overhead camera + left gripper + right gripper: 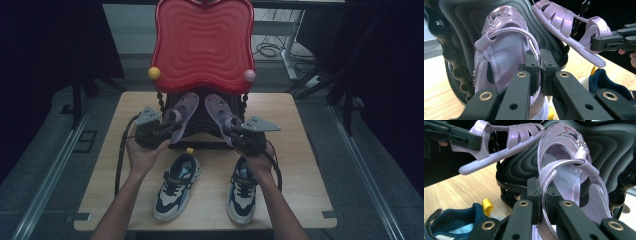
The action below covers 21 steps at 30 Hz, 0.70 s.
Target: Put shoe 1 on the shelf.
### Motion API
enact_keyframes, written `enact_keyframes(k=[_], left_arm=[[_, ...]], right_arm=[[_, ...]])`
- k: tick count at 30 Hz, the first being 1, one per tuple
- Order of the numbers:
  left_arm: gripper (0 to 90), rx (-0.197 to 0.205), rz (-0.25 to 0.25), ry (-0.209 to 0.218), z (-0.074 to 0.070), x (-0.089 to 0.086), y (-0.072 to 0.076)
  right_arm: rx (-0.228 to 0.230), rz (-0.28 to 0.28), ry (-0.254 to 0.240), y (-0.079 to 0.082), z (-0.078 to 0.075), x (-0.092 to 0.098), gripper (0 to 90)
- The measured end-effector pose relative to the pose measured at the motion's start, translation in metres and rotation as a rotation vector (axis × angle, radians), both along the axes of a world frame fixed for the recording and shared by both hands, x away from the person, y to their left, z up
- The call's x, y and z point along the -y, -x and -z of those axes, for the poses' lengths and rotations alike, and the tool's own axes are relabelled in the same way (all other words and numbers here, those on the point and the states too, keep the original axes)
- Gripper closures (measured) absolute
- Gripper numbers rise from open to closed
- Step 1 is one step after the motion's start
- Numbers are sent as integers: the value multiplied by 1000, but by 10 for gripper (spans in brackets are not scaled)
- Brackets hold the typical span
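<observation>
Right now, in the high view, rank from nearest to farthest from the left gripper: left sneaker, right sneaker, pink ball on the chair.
From the left gripper:
1. left sneaker, just below it.
2. right sneaker, lower right.
3. pink ball, upper right; close to the right sneaker's distance, ranking unsure.

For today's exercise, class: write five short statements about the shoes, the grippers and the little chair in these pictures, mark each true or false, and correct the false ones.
1. The left gripper is shut on a lilac strappy sandal. True.
2. The right gripper hangs open. False: it is shut on the other lilac sandal.
3. Two navy-and-cream sneakers lie on the wooden table. True.
4. The small chair's backrest is blue. False: red.
5. The sneakers sit on the chair. False: on the table.
</observation>
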<state>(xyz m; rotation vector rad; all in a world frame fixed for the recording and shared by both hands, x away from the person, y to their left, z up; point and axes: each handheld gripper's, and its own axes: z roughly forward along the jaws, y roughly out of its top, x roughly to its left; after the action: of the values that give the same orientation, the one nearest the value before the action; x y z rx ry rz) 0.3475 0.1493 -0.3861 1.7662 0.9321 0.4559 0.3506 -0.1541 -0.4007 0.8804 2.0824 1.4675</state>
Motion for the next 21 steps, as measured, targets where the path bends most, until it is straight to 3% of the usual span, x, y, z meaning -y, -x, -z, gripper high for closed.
enact_keyframes(k=[5,14,21], left_arm=[[862,-1,-6,-2,3,3,-9],[862,12,1,3,3,11,-17],[861,41,-6,-31,-1,19,-24]], right_arm=[[-11,20,-6,-8,1,-3,852],[9,48,-8,-16,-3,-11,851],[21,70,0,-23,-3,-18,851]])
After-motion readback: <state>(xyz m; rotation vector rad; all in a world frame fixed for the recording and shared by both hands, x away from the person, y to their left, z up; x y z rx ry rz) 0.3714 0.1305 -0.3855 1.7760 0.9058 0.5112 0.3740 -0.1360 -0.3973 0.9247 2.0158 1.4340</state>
